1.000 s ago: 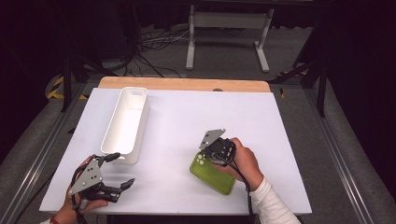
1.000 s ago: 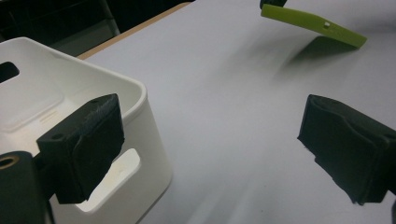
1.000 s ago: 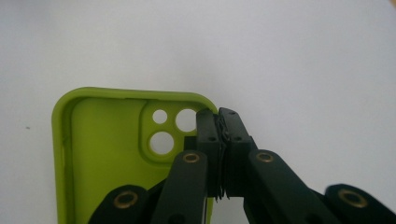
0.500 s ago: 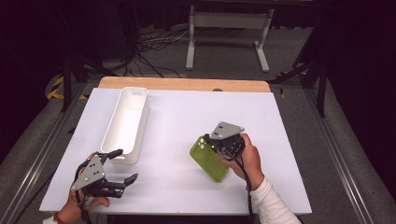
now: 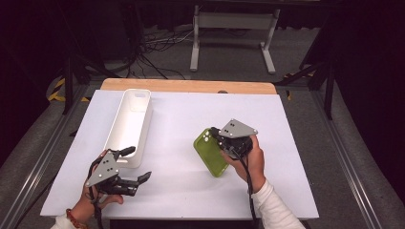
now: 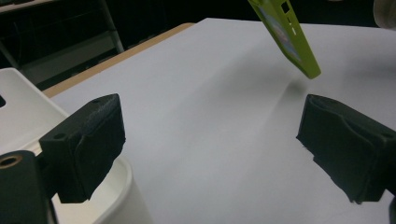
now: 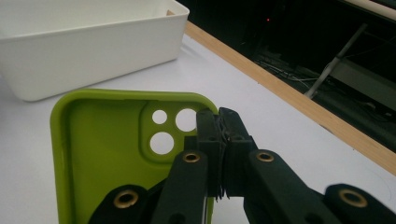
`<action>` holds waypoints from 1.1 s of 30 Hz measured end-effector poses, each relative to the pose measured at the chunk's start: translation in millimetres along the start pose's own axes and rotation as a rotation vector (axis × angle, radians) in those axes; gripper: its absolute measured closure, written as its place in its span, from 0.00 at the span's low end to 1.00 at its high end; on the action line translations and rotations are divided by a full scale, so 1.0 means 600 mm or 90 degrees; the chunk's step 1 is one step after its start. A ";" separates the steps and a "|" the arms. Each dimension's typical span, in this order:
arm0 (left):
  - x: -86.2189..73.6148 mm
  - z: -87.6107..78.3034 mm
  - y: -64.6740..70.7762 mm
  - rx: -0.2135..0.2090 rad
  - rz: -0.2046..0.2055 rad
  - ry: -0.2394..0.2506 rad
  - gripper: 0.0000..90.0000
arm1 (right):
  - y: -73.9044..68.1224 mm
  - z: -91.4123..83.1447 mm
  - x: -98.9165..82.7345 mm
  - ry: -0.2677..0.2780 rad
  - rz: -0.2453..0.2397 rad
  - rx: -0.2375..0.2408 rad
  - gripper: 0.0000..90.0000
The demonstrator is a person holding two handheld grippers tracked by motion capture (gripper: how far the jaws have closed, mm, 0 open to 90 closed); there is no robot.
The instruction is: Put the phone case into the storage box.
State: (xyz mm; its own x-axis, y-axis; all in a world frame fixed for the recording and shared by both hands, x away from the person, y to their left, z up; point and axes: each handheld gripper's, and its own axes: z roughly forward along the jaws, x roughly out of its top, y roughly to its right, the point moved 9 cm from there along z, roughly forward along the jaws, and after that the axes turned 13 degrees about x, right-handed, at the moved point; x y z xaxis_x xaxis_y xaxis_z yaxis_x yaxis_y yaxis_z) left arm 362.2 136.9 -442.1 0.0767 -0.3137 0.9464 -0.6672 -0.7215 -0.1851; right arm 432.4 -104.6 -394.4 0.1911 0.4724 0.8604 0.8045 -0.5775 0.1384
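Your right gripper grips the lime-green silicone phone case, lifted off the worktop; your left gripper gapes empty, and the long white plastic bin beside it awaits the case.

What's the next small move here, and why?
Probably carry the lime-green silicone phone case left toward the long white plastic bin. The right tongs are shut on the case's edge and it hangs tilted above the white table, while the left tongs stand open beside the bin.

A lime-green phone case sits right of centre, a plain white bin at left, on a white surface with a tan wooden far edge.
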 end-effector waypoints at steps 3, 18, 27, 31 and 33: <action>0.012 0.010 0.010 -0.011 -0.003 0.004 0.10 | -0.003 0.004 0.005 0.011 0.002 -0.007 0.99; 0.078 0.077 0.060 -0.050 -0.039 0.028 0.18 | -0.020 0.017 0.017 0.047 -0.003 -0.033 0.99; 0.088 0.114 0.077 -0.044 -0.057 0.027 0.25 | -0.030 0.020 0.021 0.069 -0.008 -0.045 0.99; 0.087 0.122 0.069 -0.034 -0.069 0.026 0.34 | -0.036 0.019 0.023 0.080 -0.011 -0.052 0.99; 0.087 0.124 0.070 -0.044 -0.074 0.030 0.34 | -0.036 0.019 0.023 0.080 -0.013 -0.055 0.99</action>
State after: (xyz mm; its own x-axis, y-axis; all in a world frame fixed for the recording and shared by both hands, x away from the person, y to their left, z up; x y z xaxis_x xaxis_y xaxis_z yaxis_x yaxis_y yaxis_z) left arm 393.4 44.3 -420.2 0.1229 -0.1995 0.9722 -0.7055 -0.7066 -0.0558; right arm 423.8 -78.1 -391.0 0.0989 0.3999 0.9112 0.7552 -0.6265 0.1930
